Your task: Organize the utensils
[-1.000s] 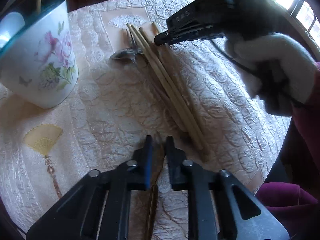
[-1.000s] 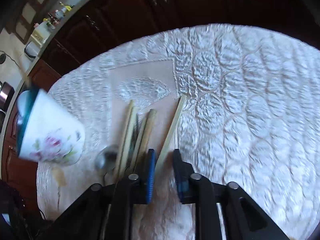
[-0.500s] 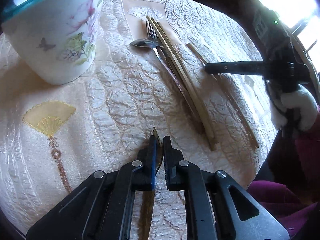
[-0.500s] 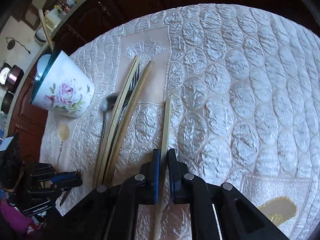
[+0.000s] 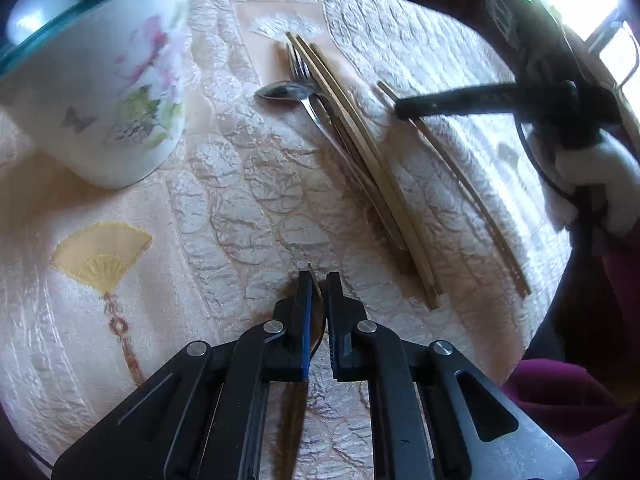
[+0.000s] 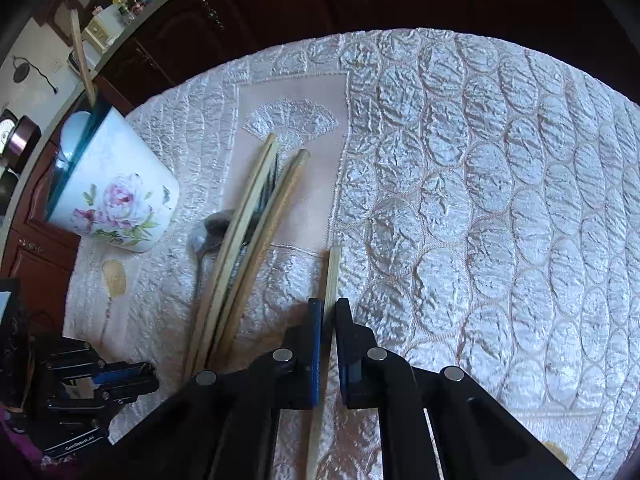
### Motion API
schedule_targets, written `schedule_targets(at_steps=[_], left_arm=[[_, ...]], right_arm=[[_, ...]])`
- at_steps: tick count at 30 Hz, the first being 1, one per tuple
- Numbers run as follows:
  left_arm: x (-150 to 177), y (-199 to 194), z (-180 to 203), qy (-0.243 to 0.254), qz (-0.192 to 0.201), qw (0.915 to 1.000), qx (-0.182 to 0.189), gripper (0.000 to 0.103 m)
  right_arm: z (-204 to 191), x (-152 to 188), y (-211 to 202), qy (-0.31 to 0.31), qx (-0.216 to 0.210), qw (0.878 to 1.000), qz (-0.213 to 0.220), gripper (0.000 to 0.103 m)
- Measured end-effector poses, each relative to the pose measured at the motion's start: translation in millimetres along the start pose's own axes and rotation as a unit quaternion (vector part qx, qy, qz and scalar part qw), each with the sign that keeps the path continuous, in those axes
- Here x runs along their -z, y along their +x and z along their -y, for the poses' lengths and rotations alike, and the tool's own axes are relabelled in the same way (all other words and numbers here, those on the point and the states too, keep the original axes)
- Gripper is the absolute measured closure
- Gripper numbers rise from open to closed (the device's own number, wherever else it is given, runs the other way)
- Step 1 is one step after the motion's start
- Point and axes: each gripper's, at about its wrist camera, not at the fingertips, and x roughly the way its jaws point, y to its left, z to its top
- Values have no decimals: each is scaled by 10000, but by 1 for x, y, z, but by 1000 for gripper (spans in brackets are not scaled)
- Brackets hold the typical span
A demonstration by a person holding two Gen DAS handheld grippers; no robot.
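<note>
**Two grippers, each closed on a utensil over the quilted tabletop**

The left gripper points steeply down at the tabletop, which is covered with a cream quilted cloth. Its jaws are pressed nearly together on one thin brown utensil, whose narrow tip pokes out just past the jaw ends; what kind of utensil it is cannot be told. The right gripper has its jaws closed on a single pale wooden chopstick, which runs up between them and ends a little beyond.

In the middle of the tabletop lies a bundle of utensils. Counted in the right wrist view: one metal spoon with its bowl toward the cup, one fork whose dark tines show between the sticks, and three more wooden chopsticks lying side by side and touching. The gripped chopstick lies apart from this bundle, to its right.

One white cup with a pink flower print and a teal rim stands near the spoon. One stick stands up out of the cup.

In the left wrist view the right gripper reaches in from the right, held by a hand in a white glove, above a dark red sleeve.
</note>
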Motion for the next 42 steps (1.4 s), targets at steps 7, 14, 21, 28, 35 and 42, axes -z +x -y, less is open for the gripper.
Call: schedule_targets(at_steps=[7,14,21,28,35,42], left_arm=[[8,-38,-15,-333,571,9977,182,101],[16,-85,-28,-649,1129,9909,334,101],[18,-122,-38,-877,1587,9829,315,101],[27,-138,-43,-1049,1798,9779,177,102],[30,-170,-45,-1086,2108,9714,88,103],[23,-206,-53,-1182,2457,9621,106,103]], right_arm=[[-14,9,-71,-246,-235,9975,624,98],[-40,17,-114,-427,-575,9923,1010,98],[-81,17,-138,-745,-803,9856,1288,98],[-110,16,-153,-1024,-925,9795,1465,98],[-128,3,-167,-1170,-1095,9722,1706,98],[-152,-18,-181,-1280,-1280,9637,1964,98]])
